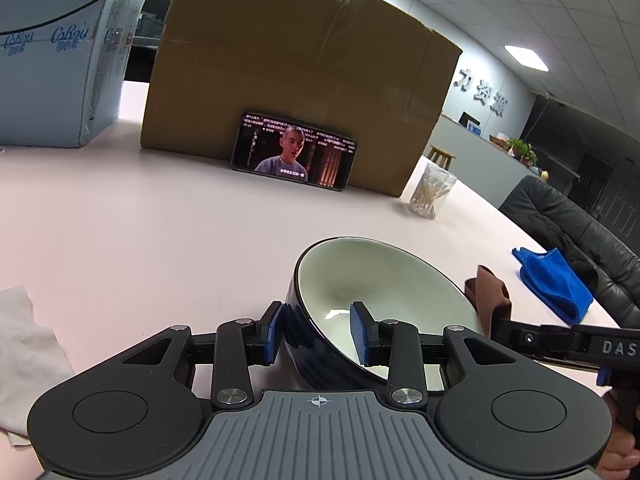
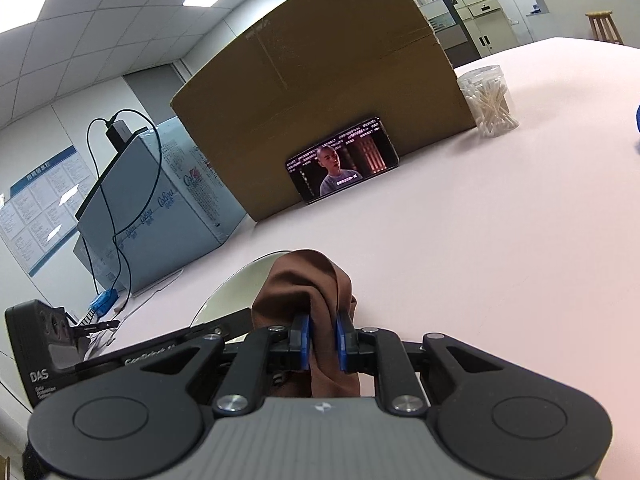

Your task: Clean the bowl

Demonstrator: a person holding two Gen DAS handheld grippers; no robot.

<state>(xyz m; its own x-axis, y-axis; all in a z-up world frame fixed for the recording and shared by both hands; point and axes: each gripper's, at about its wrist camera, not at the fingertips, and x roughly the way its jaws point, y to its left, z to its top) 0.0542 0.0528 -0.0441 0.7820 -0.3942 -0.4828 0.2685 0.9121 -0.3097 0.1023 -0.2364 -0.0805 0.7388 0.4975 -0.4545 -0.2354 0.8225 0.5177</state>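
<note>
A bowl [image 1: 384,280], dark blue outside and cream inside, is tilted up off the pink table. My left gripper [image 1: 318,334] is shut on its near rim, one blue pad on the outer wall and one inside. A brown cloth [image 2: 308,284] is bunched between the blue pads of my right gripper [image 2: 322,342], which is shut on it. In the right wrist view the cloth hangs just in front of the bowl's pale rim [image 2: 236,284]. In the left wrist view the same brown cloth [image 1: 490,296] sits at the bowl's right edge, apart from the inside.
A large cardboard box [image 1: 304,68] stands at the back with a phone [image 1: 294,152] leaning on it. A jar of cotton swabs [image 1: 430,196] is to its right. A blue cloth [image 1: 556,280] lies near the table's right edge. White tissue [image 1: 24,344] lies at the left.
</note>
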